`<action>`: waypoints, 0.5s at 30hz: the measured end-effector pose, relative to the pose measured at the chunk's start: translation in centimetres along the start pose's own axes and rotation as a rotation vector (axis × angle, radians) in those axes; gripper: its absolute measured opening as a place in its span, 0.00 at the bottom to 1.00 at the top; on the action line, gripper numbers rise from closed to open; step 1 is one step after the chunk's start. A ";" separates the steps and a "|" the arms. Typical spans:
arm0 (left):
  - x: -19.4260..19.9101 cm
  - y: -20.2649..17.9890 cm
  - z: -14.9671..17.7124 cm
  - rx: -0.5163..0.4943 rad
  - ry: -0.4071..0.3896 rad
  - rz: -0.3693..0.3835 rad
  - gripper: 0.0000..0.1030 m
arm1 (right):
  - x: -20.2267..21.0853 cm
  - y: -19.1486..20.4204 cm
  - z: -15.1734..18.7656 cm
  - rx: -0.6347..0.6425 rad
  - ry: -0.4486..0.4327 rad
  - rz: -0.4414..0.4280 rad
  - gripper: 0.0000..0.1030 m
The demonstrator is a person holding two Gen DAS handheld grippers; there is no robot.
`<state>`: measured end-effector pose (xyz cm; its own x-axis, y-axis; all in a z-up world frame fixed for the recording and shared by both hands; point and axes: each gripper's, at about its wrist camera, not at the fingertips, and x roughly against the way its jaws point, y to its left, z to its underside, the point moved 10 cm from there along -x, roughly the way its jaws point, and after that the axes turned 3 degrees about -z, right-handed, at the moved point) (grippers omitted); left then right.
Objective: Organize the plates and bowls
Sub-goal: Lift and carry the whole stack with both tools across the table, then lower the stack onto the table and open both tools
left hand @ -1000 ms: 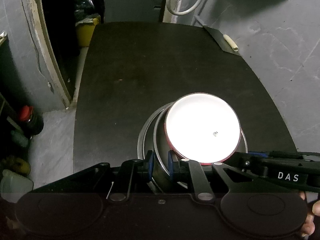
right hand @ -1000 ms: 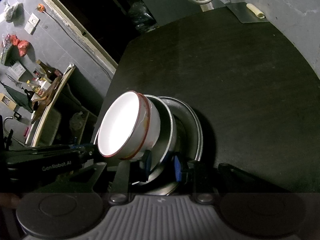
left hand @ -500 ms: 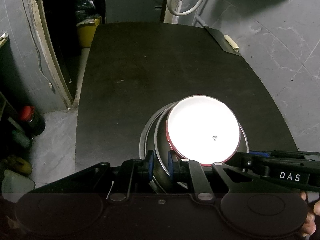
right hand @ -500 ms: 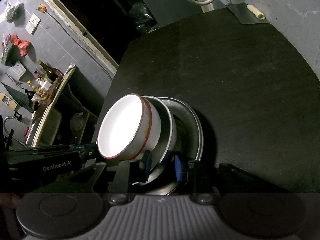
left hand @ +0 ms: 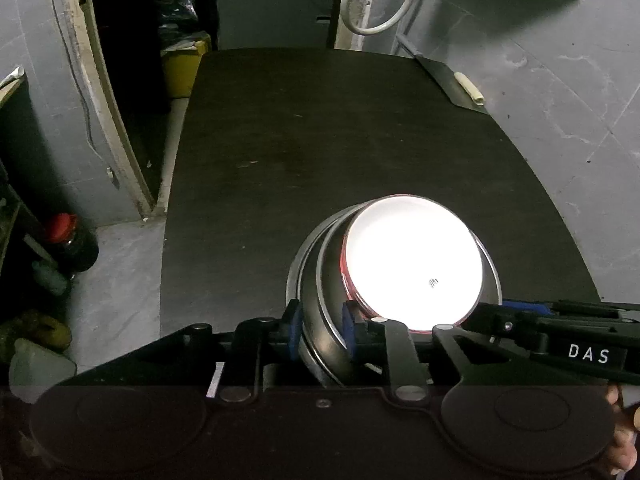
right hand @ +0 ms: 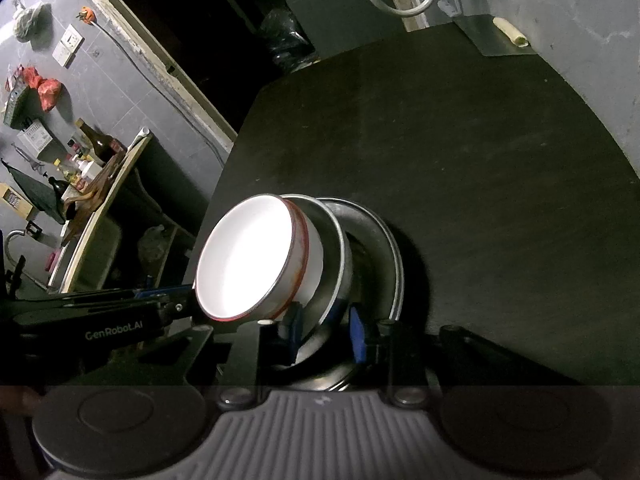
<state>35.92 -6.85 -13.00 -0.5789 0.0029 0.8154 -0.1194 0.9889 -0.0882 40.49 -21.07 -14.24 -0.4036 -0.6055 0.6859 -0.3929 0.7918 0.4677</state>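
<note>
Dark table [left hand: 320, 128] carries your stack at its near edge: white bowl [left hand: 412, 264] nested in steel bowl [left hand: 320, 320] on steel plate [right hand: 384, 248]. Your left gripper [left hand: 320, 330] has just been opening around the steel bowl's rim, pads apart from it; your right gripper [right hand: 324, 330] likewise straddles it loosely. Only the right view shows the shelf of bottles [right hand: 80, 160].

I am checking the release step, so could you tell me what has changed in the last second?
The left gripper has just been opening: its pads now stand clear of the steel bowl rim between them. The right gripper looks barely changed, also astride the steel rim. The white bowl, plate and table stayed put.
</note>
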 end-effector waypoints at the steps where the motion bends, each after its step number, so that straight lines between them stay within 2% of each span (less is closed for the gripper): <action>1: 0.0 0.0 0.0 0.000 -0.001 -0.002 0.24 | 0.1 0.0 0.0 0.001 -0.001 0.001 0.30; 11: 0.5 0.3 0.2 0.010 -0.014 -0.018 0.37 | 0.5 -0.4 0.0 0.012 -0.011 0.011 0.35; 15: 0.8 0.4 0.4 0.017 -0.022 -0.032 0.44 | 0.8 -0.6 -0.1 0.022 -0.017 0.015 0.37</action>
<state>35.08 -6.52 -12.57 -0.5922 -0.0319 0.8052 -0.1514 0.9858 -0.0723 40.46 -22.02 -13.92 -0.4232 -0.5948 0.6835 -0.4042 0.7991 0.4451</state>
